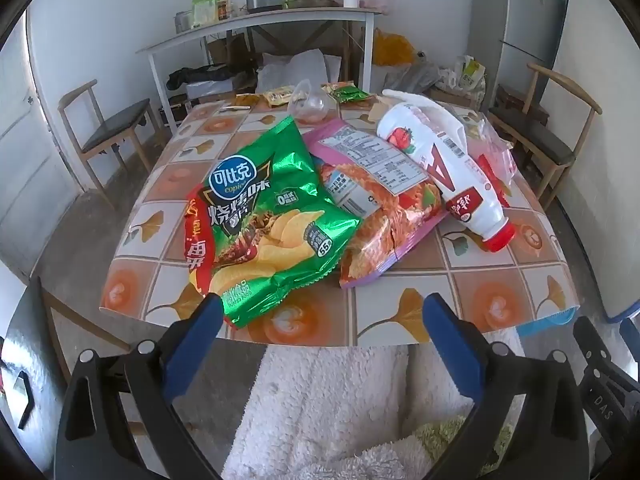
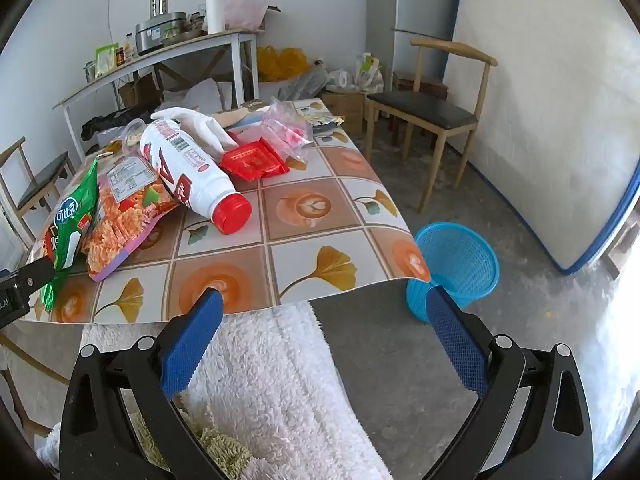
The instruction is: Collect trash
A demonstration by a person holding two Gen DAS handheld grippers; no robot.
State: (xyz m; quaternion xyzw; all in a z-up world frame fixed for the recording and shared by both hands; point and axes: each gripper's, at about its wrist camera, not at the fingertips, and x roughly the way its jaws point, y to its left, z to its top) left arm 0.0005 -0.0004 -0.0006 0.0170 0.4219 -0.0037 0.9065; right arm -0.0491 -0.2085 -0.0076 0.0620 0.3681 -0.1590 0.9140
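A green crisp bag [image 1: 264,216] lies near the front edge of the tiled table [image 1: 400,280], overlapping a pink and orange snack bag [image 1: 380,208]. Leaning on that bag is a white bottle [image 1: 444,168] with a red cap. My left gripper [image 1: 322,316] hangs open just short of the table edge, its left finger close to the green bag's lower corner. In the right wrist view the same bottle [image 2: 188,172], a red wrapper [image 2: 254,162] and a clear plastic bag [image 2: 286,128] lie on the table. My right gripper [image 2: 324,312] is open over the table's front edge, holding nothing.
A blue mesh bin [image 2: 456,268] stands on the floor by the table's right corner. A white glove [image 2: 200,122] and small wrappers [image 1: 280,96] lie farther back. Wooden chairs [image 2: 436,112] flank the table. A fluffy white cloth [image 2: 260,380] lies below the front edge.
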